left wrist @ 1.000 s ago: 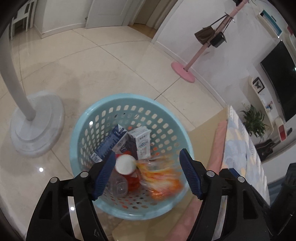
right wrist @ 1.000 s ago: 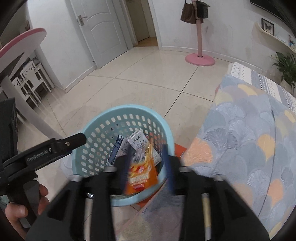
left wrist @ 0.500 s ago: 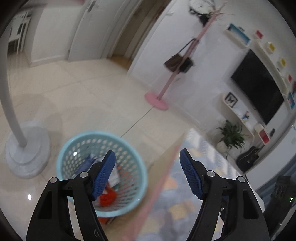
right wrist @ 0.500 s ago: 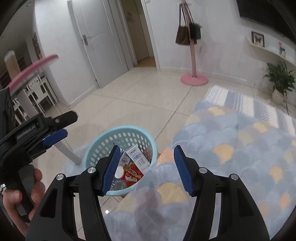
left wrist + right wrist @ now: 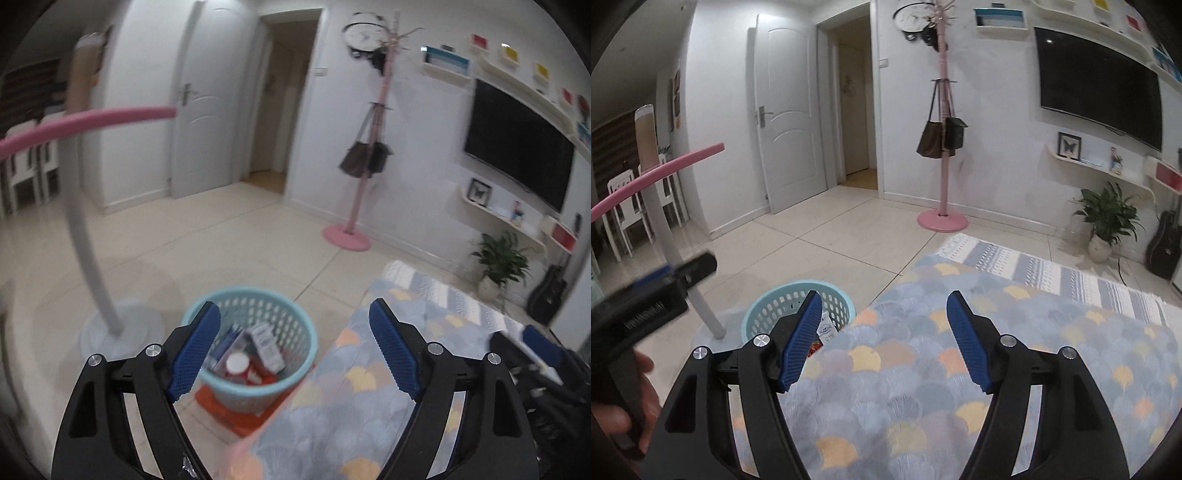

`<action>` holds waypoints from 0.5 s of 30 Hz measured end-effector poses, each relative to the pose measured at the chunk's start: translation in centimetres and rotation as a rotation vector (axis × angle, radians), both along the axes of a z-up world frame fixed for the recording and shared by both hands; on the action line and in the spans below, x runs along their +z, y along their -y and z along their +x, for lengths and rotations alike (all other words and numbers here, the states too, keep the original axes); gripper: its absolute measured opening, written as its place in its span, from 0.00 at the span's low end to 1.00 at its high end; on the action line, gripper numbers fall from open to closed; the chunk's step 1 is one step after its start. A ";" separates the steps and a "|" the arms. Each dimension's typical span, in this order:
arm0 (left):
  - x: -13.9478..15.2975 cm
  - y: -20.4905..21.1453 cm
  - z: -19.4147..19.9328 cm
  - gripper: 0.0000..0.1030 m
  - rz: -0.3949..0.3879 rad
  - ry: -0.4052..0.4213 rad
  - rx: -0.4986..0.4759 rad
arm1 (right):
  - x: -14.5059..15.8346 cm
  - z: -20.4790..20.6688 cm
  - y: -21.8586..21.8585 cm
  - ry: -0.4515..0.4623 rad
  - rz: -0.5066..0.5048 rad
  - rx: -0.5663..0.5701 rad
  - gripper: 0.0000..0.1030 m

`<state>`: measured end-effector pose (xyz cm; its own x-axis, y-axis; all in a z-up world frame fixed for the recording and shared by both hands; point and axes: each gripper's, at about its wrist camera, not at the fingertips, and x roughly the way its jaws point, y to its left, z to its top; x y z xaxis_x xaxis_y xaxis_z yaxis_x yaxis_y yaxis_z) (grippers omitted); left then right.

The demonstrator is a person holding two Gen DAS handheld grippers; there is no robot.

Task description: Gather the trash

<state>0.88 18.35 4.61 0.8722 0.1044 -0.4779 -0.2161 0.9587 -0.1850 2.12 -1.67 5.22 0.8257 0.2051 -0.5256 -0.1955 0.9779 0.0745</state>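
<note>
A light blue plastic basket (image 5: 308, 334) stands on the floor, holding milk cartons (image 5: 267, 345), a white-capped bottle (image 5: 236, 363) and red-orange wrappers. My left gripper (image 5: 293, 306) hangs above and behind it, jaws opening, nothing between the blue pads. My right gripper (image 5: 884, 295) is over the patterned blanket (image 5: 960, 350), jaws also opening and empty. In the right wrist view the basket (image 5: 764, 302) lies to its lower left, partly hidden by the left finger. The left gripper (image 5: 657, 291), held by a hand (image 5: 613, 406), shows at that view's left edge.
A white curved pole (image 5: 92, 258) with a round base and pink rim stands left of the basket. A pink coat rack (image 5: 347, 236) with bags stands by the far wall. A striped rug (image 5: 1052, 273), potted plant (image 5: 1108, 221), guitar and wall TV are on the right.
The orange packet that was between the right jaws has dropped into the basket. Both grippers have risen and pulled back from the basket, tilting up toward the room, and their jaws stand wider.
</note>
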 end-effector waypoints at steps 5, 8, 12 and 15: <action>-2.0 0.7 0.1 0.78 -0.016 -0.075 -0.002 | -1.0 -0.3 0.3 0.005 -0.017 -0.009 0.64; -2.9 1.3 0.7 0.78 0.039 -0.107 -0.002 | -1.5 0.3 0.8 -0.003 -0.001 -0.002 0.64; -3.3 1.5 0.6 0.81 0.049 -0.123 -0.007 | -2.4 0.9 0.7 -0.025 -0.013 0.031 0.64; -3.1 1.9 0.3 0.85 0.088 -0.107 0.016 | -3.3 1.3 0.7 -0.035 -0.012 0.035 0.64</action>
